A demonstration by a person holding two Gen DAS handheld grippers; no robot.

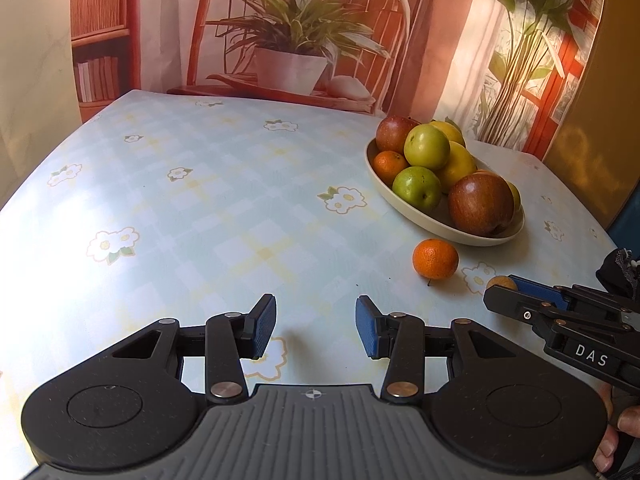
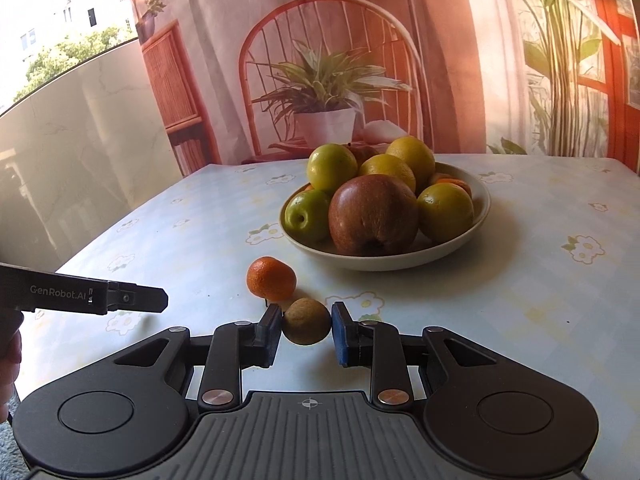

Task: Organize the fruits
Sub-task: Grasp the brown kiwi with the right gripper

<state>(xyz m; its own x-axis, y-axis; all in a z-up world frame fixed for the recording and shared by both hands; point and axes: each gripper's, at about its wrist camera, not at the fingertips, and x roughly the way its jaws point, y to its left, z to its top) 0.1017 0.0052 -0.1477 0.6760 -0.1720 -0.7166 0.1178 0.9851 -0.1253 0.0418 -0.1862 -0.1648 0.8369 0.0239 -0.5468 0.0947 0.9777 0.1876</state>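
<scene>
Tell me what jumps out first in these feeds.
The heaped fruit bowl at the table's far side, with a big red apple in front. Nearer, a loose mandarin lies on the cloth. The right gripper pinches a small brown fruit; the left gripper is empty.

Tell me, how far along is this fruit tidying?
Mostly done, it seems: the bowl already holds a heap of apples and citrus. In hand: the right gripper is shut on a small brown fruit down at the table. Left: that fruit and the loose orange beside it. The left gripper is open, holding nothing.
</scene>
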